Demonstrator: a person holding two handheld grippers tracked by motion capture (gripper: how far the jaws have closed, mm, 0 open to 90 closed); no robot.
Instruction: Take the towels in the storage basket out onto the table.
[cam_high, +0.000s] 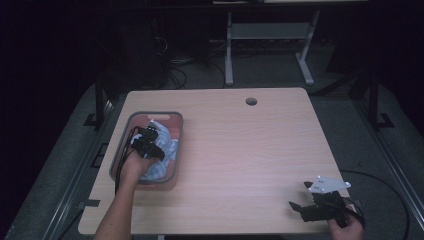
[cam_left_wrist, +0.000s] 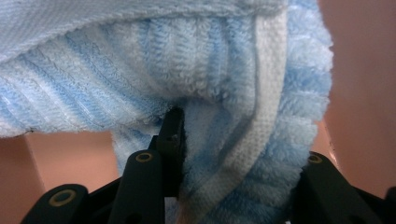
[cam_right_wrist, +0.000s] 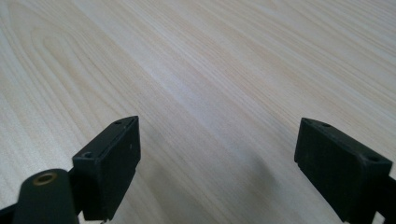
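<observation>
Left gripper view: striped blue-white towel (cam_left_wrist: 219, 93), bunched.

The high view looks forward and down from above the person's side of the table (cam_high: 240, 150), far enough back to take in the whole tabletop, the floor around it and a desk frame beyond. The left gripper view rides on the left gripper (cam_high: 148, 141), inside the basket (cam_high: 131, 120) at the table's left, and sits very close to a blue-and-white towel (cam_left_wrist: 196, 70) with the basket's pinkish wall behind. The right gripper view rides on the right gripper (cam_high: 306, 201) near the table's front right corner, looking low along bare wood (cam_right_wrist: 224, 74). Each gripper view shares its patch with the high view.
</observation>
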